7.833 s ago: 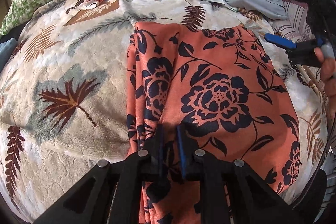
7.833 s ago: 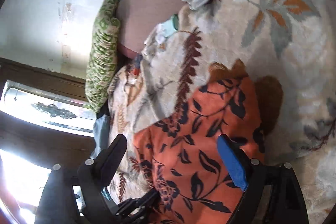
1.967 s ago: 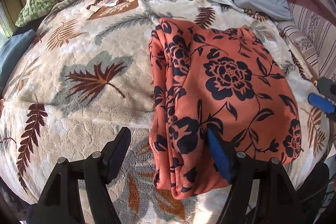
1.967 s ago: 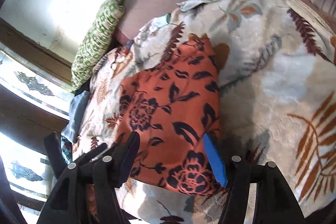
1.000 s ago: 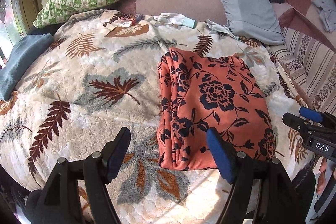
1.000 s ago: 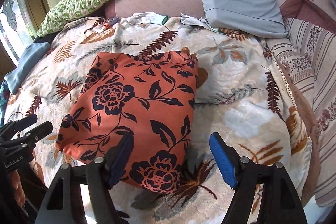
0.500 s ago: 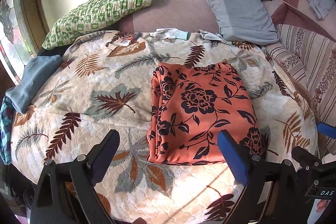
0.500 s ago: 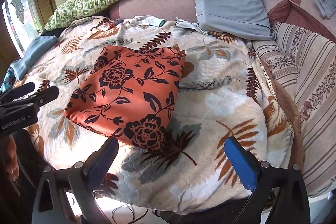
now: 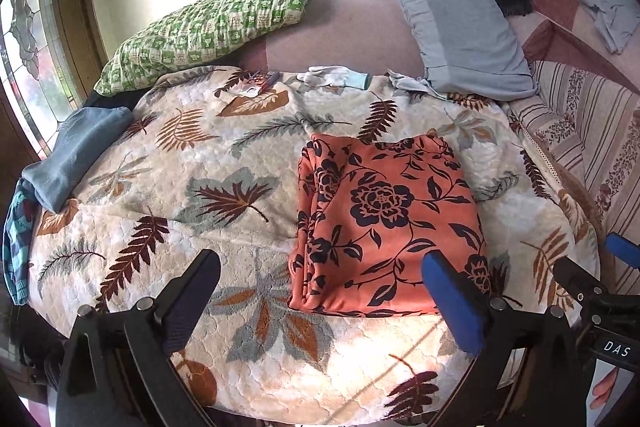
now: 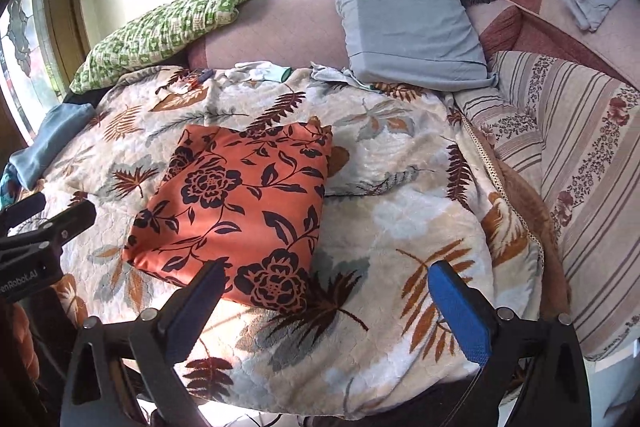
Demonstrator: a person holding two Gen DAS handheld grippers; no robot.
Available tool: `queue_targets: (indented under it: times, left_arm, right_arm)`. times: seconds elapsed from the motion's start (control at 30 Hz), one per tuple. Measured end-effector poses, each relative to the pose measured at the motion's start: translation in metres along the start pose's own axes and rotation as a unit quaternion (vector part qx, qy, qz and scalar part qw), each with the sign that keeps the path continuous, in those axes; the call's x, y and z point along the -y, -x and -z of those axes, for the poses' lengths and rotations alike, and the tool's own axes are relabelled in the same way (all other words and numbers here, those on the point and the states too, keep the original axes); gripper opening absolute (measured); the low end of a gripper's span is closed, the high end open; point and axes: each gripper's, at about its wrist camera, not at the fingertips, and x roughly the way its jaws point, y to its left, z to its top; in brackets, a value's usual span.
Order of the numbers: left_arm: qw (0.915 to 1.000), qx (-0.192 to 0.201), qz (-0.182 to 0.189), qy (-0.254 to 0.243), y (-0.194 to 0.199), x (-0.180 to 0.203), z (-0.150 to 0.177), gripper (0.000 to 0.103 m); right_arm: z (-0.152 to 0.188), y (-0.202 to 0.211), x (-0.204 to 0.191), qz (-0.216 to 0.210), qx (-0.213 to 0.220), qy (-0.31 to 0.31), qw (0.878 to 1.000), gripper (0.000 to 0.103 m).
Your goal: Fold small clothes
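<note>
- In our left wrist view, an orange cloth with dark navy flowers (image 9: 384, 223) lies folded into a neat, roughly square stack, right of centre in the frame, on a cream bed blanket printed with leaves (image 9: 200, 195).
- In our right wrist view the same cloth sits left of centre, its nearest corner just above the tip of the dark left finger.
- Our left claw (image 9: 320, 291) fills the bottom of its frame, released and spread wide; its jaws have just been opening and nothing is between the pads.
- Our right claw (image 10: 328, 303) is likewise released and wide, with only blanket showing between its black finger and its blue pad.
- Neither claw touches the cloth; both hang above the bed's near edge.
- We judge the cloth light, thin and limp, with a slight sheen that suggests it may slide on itself, so the layers could slip apart if lifted by one corner.
- The left edge of the stack in the left view shows several bunched layers, which looks the thickest place to pinch through all layers at once.
- For another fold we would take the two near corners, one in each claw, gripping every layer.
- The plush blanket beneath looks soft, so a low pinch risks catching it too.
- At the upper left rests a green checked pillow (image 9: 212, 27), at the upper right a grey pillow (image 9: 456, 23).
- A blue folded garment (image 9: 72, 155) lies at the far left edge.
</note>
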Motion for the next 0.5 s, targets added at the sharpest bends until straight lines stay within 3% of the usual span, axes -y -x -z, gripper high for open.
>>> queue_targets:
  times: [0.13,0.5]
  left_arm:
    - [0.9997,-0.009,0.023,0.008,0.000,0.001,-0.001,0.101]
    - [0.9992,0.004,0.038,-0.008,0.001,0.015,-0.008,0.103]
  right_arm:
    - [-0.001,-0.001,-0.004,-0.001,-0.002,0.006,1.000,0.102]
    - [0.000,0.002,-0.001,0.004,-0.004,0.019,1.000,0.102]
